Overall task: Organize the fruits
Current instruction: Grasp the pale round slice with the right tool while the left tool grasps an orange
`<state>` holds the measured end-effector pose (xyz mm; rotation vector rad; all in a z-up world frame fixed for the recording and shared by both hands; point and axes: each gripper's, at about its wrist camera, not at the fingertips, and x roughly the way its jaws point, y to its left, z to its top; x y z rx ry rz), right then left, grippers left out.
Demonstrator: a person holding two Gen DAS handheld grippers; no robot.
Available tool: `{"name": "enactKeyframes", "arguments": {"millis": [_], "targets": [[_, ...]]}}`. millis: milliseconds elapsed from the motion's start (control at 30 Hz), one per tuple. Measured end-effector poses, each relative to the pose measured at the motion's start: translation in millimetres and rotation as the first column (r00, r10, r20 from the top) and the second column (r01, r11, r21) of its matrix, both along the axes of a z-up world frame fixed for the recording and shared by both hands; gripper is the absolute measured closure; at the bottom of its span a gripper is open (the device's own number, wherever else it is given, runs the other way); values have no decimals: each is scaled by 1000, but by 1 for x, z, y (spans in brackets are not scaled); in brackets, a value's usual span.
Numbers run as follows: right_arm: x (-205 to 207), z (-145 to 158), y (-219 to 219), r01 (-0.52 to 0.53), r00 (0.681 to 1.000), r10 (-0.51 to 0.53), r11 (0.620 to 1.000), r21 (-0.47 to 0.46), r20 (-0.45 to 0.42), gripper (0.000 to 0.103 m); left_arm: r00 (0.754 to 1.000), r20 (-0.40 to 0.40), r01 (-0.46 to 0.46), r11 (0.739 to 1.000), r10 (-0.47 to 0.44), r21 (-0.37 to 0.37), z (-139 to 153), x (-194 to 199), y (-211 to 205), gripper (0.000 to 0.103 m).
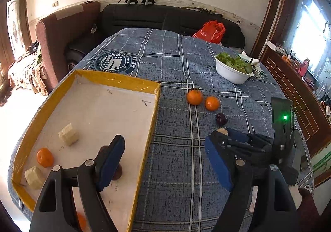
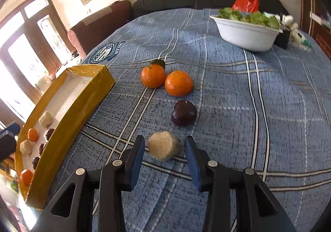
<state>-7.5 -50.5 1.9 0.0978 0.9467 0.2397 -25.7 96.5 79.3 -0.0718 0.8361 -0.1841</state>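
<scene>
While your two grippers hang over the blue plaid cloth that covers the table, the biggest thing on it is the yellow-walled tray with a white floor, lying to the left. Far off to the right stands a white bowl of green leaves. Your left gripper straddles the tray's right wall with its fingers spread wide and nothing between them; one blue pad sits over the tray floor, the other over the cloth. Your right gripper has its fingers fairly narrow, set either side of a beige faceted lump that rests on the cloth; a small gap shows on each side, so the pads do not press it. Just beyond that lump lies a dark plum, and past it two oranges touch each other. Inside the tray you can see two pale blocks, oranges and dark plums.
</scene>
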Motion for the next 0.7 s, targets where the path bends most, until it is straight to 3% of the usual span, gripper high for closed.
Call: {"name": "enactKeyframes", "arguments": {"millis": [100,300,433,567,700], "targets": [[1,-2,6,-16,1000,16,999,-32,21,68,1000,-20,20,1000,-20,-13,-5,29,-14,24],[-6,3,-3,-3,998,3,1000,1,65,68,994,-102,33,995,-43,-92,-25,93,-45,24],[-10,5,-17,11,998,-15,998,64,60,68,990,-142,7,995,-21,-97,-45,135,-61,24],[-8,8,-26,11,998,-16,995,103,52,68,982,-189,7,998,-18,-59,-69,160,-76,31],[-9,15,-35,28,997,-37,991,130,67,68,990,-137,24,999,-19,34,-73,161,-87,38]]}}
